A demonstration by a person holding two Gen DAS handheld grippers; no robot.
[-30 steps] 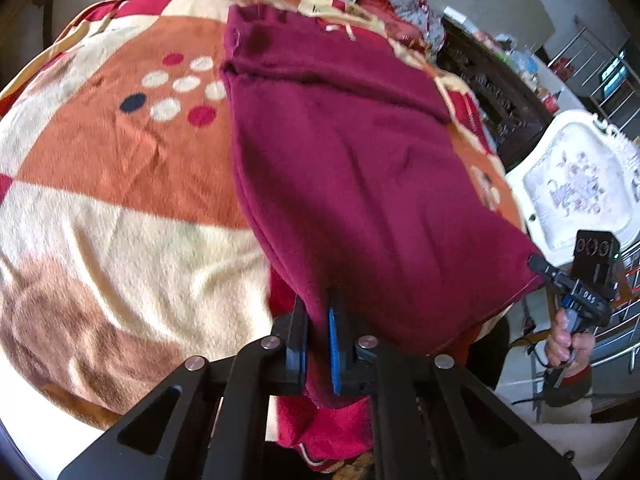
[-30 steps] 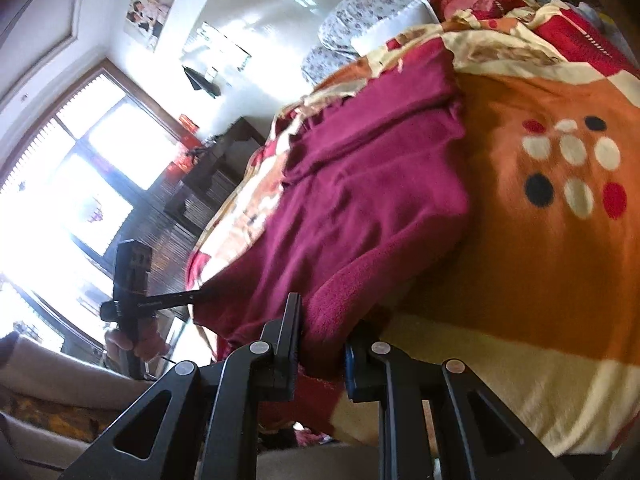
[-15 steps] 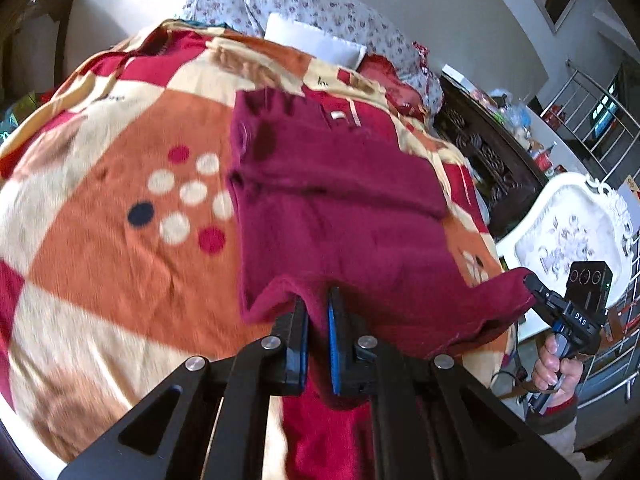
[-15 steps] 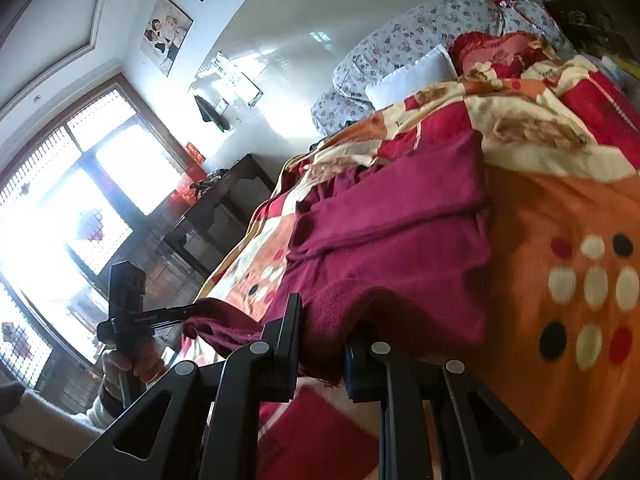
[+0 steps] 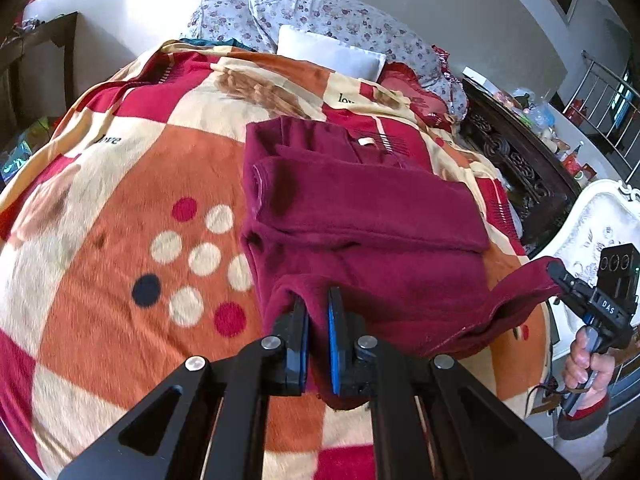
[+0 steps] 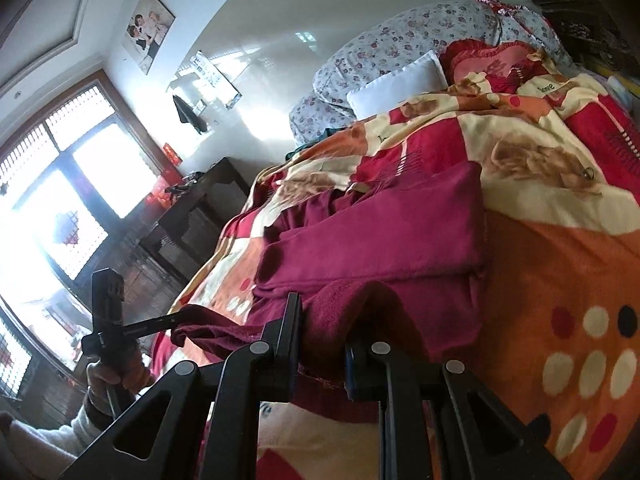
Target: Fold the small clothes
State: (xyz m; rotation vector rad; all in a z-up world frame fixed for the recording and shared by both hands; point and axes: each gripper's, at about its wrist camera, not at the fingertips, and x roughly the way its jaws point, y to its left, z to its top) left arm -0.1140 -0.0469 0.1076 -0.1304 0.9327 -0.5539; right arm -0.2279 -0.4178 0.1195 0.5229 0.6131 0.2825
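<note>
A dark red fleece garment (image 5: 360, 216) lies on the patterned blanket (image 5: 120, 208) of a bed, its upper part folded over itself. My left gripper (image 5: 318, 316) is shut on the garment's near left corner and holds it raised over the cloth. My right gripper (image 6: 322, 320) is shut on the near right corner; it also shows at the right in the left wrist view (image 5: 558, 272). The left gripper shows in the right wrist view (image 6: 176, 322). The hem sags between the two grippers above the bed.
White (image 5: 332, 54) and floral (image 5: 340, 12) pillows lie at the head of the bed. A dark carved cabinet (image 5: 520, 168) and a white chair (image 5: 600, 232) stand to the right of the bed. A dark desk (image 6: 192, 216) stands below a bright window (image 6: 60, 200).
Both grippers have lifted the near hem off the bed's foot and carried it toward the pillows, so the garment's lower part now doubles over the rest.
</note>
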